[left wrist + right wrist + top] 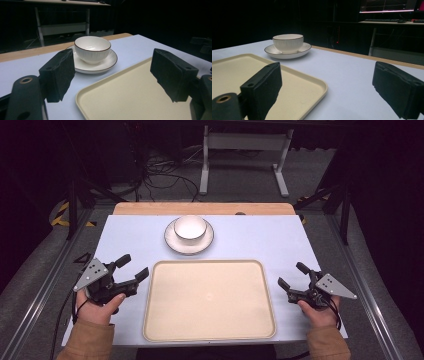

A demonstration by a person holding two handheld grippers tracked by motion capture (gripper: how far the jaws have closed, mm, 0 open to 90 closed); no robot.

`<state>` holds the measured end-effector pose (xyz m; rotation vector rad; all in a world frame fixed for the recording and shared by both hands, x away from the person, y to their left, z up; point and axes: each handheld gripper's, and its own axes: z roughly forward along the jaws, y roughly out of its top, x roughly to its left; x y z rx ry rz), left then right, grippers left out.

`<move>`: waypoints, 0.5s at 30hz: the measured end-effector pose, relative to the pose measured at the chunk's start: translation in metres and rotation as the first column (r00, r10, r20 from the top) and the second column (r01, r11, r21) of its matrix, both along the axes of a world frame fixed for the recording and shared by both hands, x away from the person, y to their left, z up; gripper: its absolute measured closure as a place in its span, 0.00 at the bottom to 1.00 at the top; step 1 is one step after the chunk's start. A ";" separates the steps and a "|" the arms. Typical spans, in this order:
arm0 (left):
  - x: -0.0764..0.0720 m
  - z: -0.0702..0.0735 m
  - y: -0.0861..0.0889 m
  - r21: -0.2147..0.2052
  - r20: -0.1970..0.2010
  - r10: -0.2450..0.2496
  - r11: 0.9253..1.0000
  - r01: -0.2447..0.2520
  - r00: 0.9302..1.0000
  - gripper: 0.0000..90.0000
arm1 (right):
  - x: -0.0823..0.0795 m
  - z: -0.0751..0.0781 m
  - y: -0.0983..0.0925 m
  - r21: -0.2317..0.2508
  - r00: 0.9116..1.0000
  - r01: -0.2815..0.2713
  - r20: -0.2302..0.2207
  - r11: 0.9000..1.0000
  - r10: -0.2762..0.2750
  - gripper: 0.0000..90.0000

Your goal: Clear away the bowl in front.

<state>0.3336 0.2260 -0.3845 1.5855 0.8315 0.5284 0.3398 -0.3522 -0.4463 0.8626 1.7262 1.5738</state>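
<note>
A white bowl [190, 227] with a dark rim sits on a white saucer [172, 241] at the far middle of the table. In front of it lies an empty cream tray [159, 320]. My left gripper [133, 266] is held above the table just left of the tray, jaws open with nothing between them. My right gripper [293, 275] is held right of the tray, also open and empty. The left gripper view has the bowl [92, 49], saucer [110, 61] and tray [130, 97] ahead of its jaws. The right gripper view shows the bowl [287, 42] and tray [294, 90] to its left.
A pale blue mat [260, 240] covers the table, with a wooden edge [150, 208] along the far side. Beyond stand a white desk frame [245, 155] and cables on the floor. Metal rails [40, 285] run along both sides.
</note>
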 end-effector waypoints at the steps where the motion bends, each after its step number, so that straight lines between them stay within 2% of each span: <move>1: 0.001 0.002 0.000 0.004 0.004 -0.001 1.000 0.001 1.000 0.22 | 0.000 0.000 0.000 0.002 1.000 0.002 -0.001 1.000 -0.002 0.11; 6: 0.011 0.012 -0.003 0.028 0.038 -0.024 0.999 0.023 0.999 0.22 | 0.000 0.000 -0.002 0.011 1.000 0.004 -0.004 1.000 -0.004 0.11; 11: 0.030 0.020 -0.008 0.009 0.027 -0.057 0.998 0.057 0.998 0.21 | 0.000 0.000 -0.004 0.021 1.000 0.007 -0.003 1.000 -0.007 0.12; 15: 0.043 0.024 -0.016 0.015 0.021 -0.072 0.997 0.071 0.997 0.21 | 0.000 0.000 -0.005 0.027 1.000 0.011 -0.004 1.000 -0.011 0.12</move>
